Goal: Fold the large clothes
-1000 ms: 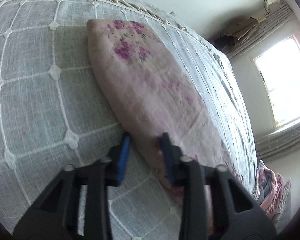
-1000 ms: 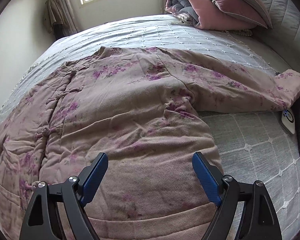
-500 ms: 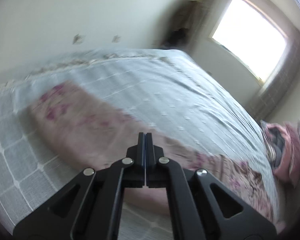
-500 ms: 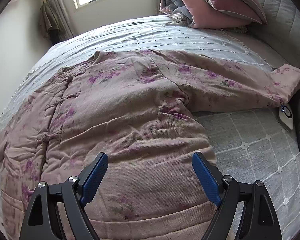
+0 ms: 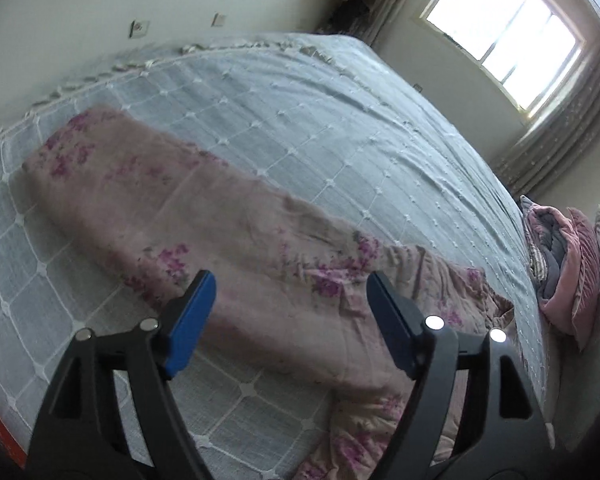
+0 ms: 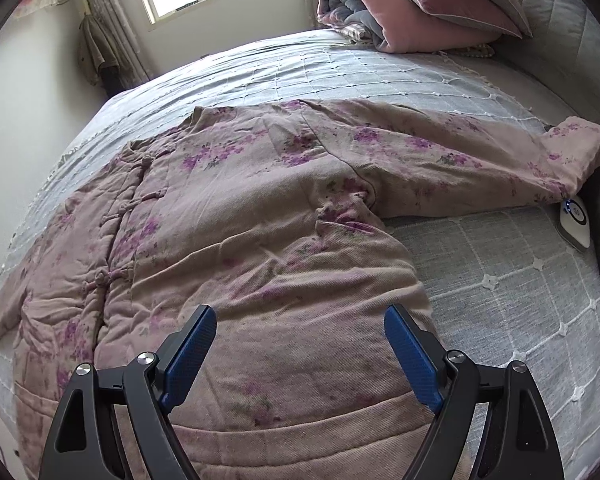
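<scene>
- Left wrist view: left gripper (image 5: 288, 312) hangs above the bed, jaws opening, blue pads well apart, nothing between them.
- Below it one sleeve (image 5: 172, 204) of the padded floral jacket (image 5: 340, 312) lies stretched flat across the grey checked bedspread (image 5: 340, 128), cuff end toward the fringed edge near the wall.
- Folded pink quilt (image 5: 568, 264) sits at the far right; window (image 5: 504, 28) bright behind it.
- Right wrist view: right gripper (image 6: 300, 348) is above the jacket's lower body, fingers spread wide, gripping nothing; whether the pads brush the cloth is not clear from this angle.
- Jacket lies front up, knot buttons (image 6: 140, 204) closed, hem nearest the camera, other sleeve (image 6: 480, 160) stretched out to the right.
- Small white device (image 6: 576, 220) lies just beside that cuff.
</scene>
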The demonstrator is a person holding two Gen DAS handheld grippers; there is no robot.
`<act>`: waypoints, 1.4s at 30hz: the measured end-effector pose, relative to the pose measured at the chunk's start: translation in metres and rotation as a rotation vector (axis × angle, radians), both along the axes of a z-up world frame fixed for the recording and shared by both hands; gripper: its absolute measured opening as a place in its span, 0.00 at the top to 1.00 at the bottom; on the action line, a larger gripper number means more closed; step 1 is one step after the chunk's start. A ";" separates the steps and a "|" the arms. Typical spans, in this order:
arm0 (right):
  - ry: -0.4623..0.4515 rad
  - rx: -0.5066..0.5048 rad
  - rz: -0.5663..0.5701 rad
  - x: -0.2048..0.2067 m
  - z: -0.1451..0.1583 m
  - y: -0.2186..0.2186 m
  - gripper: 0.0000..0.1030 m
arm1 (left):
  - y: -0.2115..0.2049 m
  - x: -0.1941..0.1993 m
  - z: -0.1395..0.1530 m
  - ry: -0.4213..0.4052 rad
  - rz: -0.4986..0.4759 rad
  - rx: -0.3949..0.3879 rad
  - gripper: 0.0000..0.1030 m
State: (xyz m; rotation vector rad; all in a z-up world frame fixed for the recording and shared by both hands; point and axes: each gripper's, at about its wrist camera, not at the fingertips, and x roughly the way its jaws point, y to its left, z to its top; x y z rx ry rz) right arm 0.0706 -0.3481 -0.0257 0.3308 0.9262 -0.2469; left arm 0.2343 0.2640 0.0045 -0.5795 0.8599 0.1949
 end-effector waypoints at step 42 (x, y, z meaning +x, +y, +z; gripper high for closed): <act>-0.124 0.057 0.076 0.014 0.015 0.028 0.15 | -0.182 -0.039 0.083 -0.496 -0.365 0.094 0.88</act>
